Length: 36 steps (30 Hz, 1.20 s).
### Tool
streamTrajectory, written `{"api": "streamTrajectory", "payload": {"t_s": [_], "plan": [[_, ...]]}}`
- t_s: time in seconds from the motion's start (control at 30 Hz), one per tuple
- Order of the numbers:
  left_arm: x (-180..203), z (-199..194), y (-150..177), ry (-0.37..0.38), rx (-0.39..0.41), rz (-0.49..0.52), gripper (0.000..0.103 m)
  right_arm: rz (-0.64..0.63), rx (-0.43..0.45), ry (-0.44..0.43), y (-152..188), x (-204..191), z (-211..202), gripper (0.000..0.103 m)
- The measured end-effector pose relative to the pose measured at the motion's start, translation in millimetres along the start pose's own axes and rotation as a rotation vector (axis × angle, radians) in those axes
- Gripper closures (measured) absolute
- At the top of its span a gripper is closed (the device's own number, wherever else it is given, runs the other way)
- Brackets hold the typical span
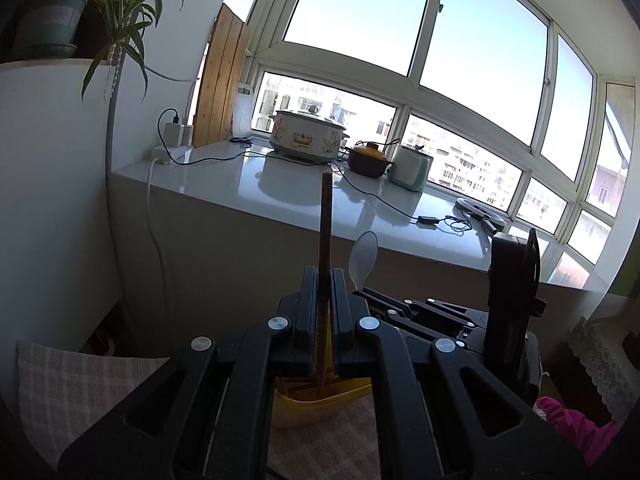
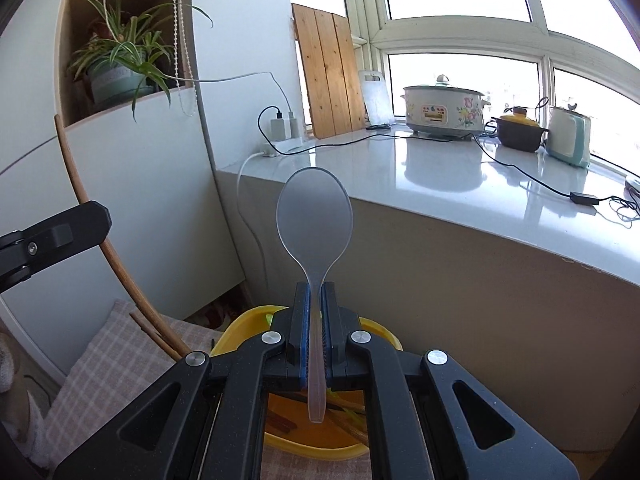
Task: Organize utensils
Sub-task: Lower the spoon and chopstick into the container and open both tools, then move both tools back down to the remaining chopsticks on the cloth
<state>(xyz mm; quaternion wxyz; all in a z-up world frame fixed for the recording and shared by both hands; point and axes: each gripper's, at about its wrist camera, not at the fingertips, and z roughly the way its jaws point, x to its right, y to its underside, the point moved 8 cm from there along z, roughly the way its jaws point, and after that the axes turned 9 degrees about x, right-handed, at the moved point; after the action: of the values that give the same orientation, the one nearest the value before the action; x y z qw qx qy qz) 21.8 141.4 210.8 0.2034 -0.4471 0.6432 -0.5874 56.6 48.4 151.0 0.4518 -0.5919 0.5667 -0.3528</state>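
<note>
My left gripper (image 1: 324, 280) is shut on a brown wooden chopstick (image 1: 325, 216) that stands upright, its lower end reaching down into a yellow container (image 1: 316, 408) below the jaws. My right gripper (image 2: 315, 292) is shut on the handle of a translucent plastic spoon (image 2: 315, 220), bowl up, directly above the same yellow container (image 2: 240, 328). Inside the container lie several wooden chopsticks (image 2: 348, 424) and a yellow-green utensil. In the left wrist view the spoon (image 1: 363, 254) and the right gripper (image 1: 416, 312) show just to the right of my left gripper. The left gripper's arm (image 2: 48, 240) enters the right wrist view at the left edge.
The container rests on a checked cloth (image 2: 104, 364). Behind stands a white counter (image 2: 460, 176) with a flowered cooker (image 2: 444, 110), a brown pot (image 2: 520, 130), a mint appliance (image 2: 568, 136) and cables. A potted plant (image 2: 120, 64) sits on a shelf at left. Pink fabric (image 1: 580, 428) lies at right.
</note>
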Motion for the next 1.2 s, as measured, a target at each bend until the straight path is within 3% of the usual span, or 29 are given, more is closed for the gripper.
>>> {"api": "streamTrajectory", "payload": {"t_s": [0.47, 0.6, 0.97, 1.2], "plan": [[-2, 6, 23, 0.031, -0.074, -0.031, 0.099, -0.011, -0.046, 0.008, 9, 7, 2, 0.099], [-3, 4, 26, 0.029, -0.078, -0.038, 0.084, -0.011, -0.049, 0.011, 9, 7, 0, 0.095], [-11, -20, 29, 0.018, -0.064, -0.041, 0.084, 0.01, -0.033, -0.007, 7, 6, -14, 0.091], [-33, -43, 32, -0.035, -0.052, -0.048, 0.084, 0.001, -0.028, -0.048, 10, -6, -29, 0.091]]}}
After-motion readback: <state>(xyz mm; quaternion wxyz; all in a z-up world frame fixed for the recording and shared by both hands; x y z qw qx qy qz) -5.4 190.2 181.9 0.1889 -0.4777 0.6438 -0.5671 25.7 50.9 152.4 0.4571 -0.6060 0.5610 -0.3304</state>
